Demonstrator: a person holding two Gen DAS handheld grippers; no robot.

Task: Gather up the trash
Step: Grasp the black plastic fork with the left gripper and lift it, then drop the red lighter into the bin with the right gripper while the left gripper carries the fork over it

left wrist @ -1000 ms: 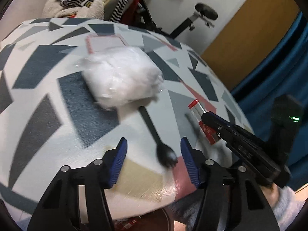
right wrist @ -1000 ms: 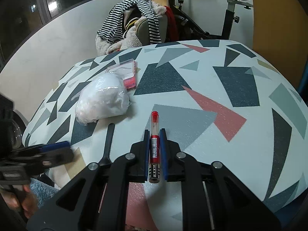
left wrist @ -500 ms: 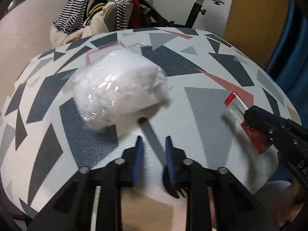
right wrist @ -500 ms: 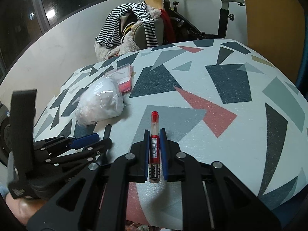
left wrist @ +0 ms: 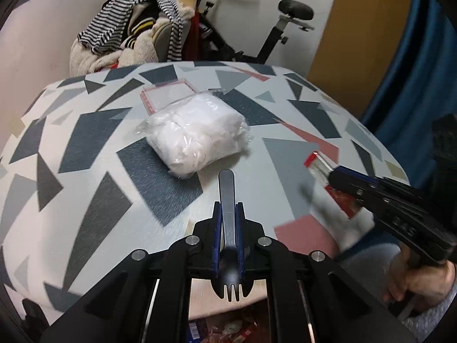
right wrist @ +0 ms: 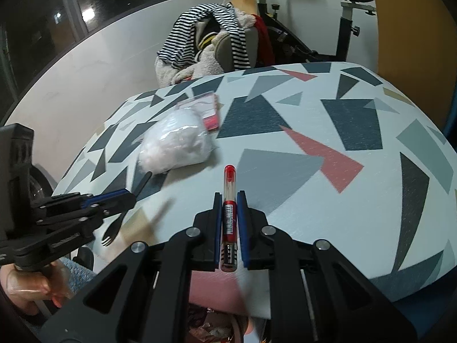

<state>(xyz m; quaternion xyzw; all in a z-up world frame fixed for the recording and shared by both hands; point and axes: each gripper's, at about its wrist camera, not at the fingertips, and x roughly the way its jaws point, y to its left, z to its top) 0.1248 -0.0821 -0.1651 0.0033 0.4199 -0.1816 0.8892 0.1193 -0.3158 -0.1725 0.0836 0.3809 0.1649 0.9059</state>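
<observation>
Left gripper (left wrist: 228,237) pinching black spork (left wrist: 227,228), right gripper (right wrist: 230,230) pinching red tube (right wrist: 229,200); we keep both grips firm, carry level to bin.

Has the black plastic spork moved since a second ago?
Yes. The black plastic spork lay flat on the patterned table near the white plastic-wrapped bundle; the left gripper has just closed on its handle and lifted it, tines now past the table's near edge.

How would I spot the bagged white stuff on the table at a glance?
Start at the table with the geometric-patterned top. Toward its far side lies a puffy clear plastic bag of white fluffy material. It partly overlaps a flat red-edged clear pouch and is the only bulging, soft item there.
</observation>
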